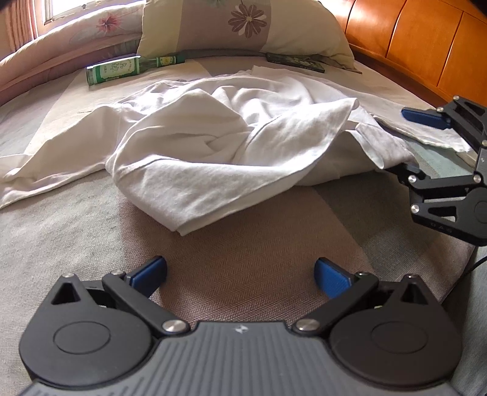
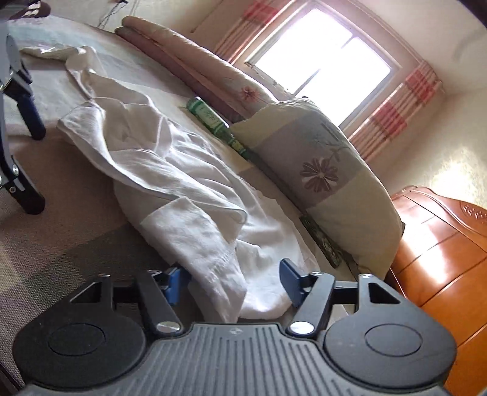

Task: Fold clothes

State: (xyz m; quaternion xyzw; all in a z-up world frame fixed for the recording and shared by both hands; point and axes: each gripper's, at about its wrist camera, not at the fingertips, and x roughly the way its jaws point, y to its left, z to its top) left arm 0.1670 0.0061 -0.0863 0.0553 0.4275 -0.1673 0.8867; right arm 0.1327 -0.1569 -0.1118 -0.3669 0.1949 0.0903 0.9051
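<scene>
A crumpled white garment (image 1: 194, 143) lies spread across the bed (image 1: 243, 237), with one sleeve trailing off to the left. My left gripper (image 1: 242, 268) hovers open over bare bedspread just in front of the garment's near fold, with nothing between its blue pads. My right gripper (image 1: 398, 141) comes in from the right, turned on its side, one finger above and one below the garment's right edge. In the right wrist view the right gripper (image 2: 231, 281) straddles a bunched corner of the garment (image 2: 194, 231); its jaws stand apart around the cloth. The left gripper (image 2: 36, 172) shows at the left edge.
A green glass bottle (image 1: 121, 68) lies beside a flowered pillow (image 1: 243, 27) at the head of the bed. A dark flat packet (image 1: 295, 62) pokes out under the pillow. A rolled quilt (image 1: 61, 45) lines the far side under a window (image 2: 322, 61). An orange wooden headboard (image 1: 426, 45) rises on the right.
</scene>
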